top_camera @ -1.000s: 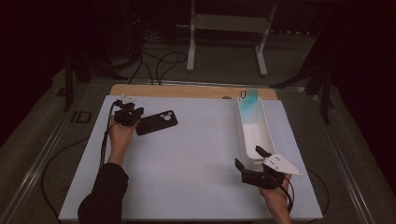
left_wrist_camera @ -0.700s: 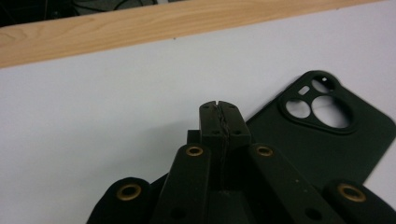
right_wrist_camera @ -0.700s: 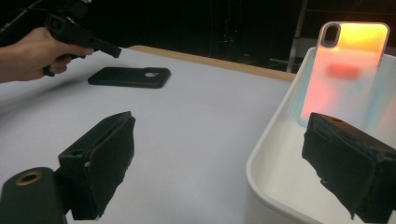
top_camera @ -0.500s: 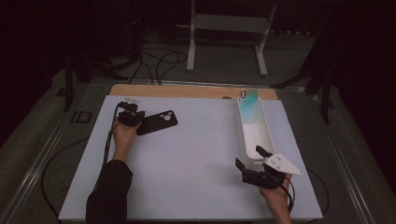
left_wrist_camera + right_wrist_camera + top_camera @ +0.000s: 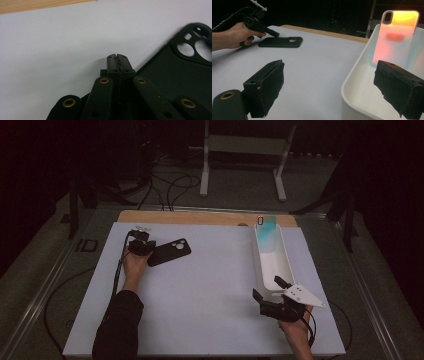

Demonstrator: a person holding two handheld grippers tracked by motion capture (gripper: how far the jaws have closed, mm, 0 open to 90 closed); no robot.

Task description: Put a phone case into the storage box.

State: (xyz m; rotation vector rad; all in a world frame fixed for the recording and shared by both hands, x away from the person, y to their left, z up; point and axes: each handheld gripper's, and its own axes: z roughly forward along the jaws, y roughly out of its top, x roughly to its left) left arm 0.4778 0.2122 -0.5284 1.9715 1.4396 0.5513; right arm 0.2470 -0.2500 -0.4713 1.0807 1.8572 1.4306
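The left tongs [image 5: 146,247] have been lowered to the near end of the black phone case [image 5: 170,252], which lies flat on the white worktop [image 5: 200,310]; their jaws are closed on nothing, so a nudge seems intended. The right tongs [image 5: 270,289] are held open astride the white tray [image 5: 274,270] rim
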